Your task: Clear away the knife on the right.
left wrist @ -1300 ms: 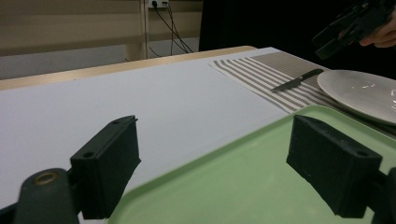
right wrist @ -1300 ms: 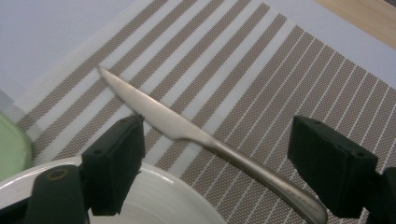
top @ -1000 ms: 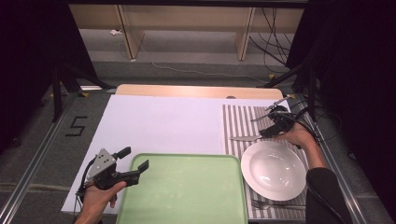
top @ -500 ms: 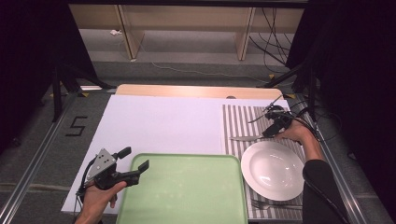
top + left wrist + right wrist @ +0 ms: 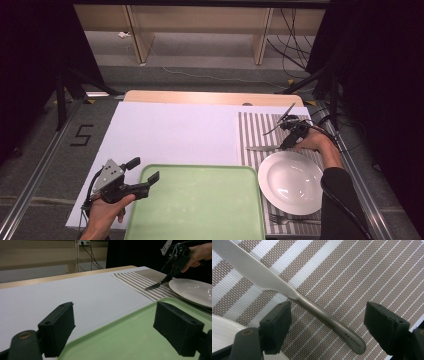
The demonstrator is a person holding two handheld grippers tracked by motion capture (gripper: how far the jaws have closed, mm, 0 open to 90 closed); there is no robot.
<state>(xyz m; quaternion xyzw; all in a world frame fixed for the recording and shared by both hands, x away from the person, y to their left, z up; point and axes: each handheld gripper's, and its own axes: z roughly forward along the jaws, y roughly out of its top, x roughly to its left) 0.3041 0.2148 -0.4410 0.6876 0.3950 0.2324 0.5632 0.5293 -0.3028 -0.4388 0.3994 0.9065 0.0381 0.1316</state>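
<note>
Two fingers of the right gripper stand apart astride the plain steel table knife, lying on the striped woven placemat beside the white plate; close squarely across the handle. Left gripper open at the green tray.

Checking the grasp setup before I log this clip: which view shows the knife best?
The right gripper view: the knife lies on the striped mat, its handle between the open right gripper. The high view shows it small, beside the plate; the left gripper view shows just its blade, far off.
</note>
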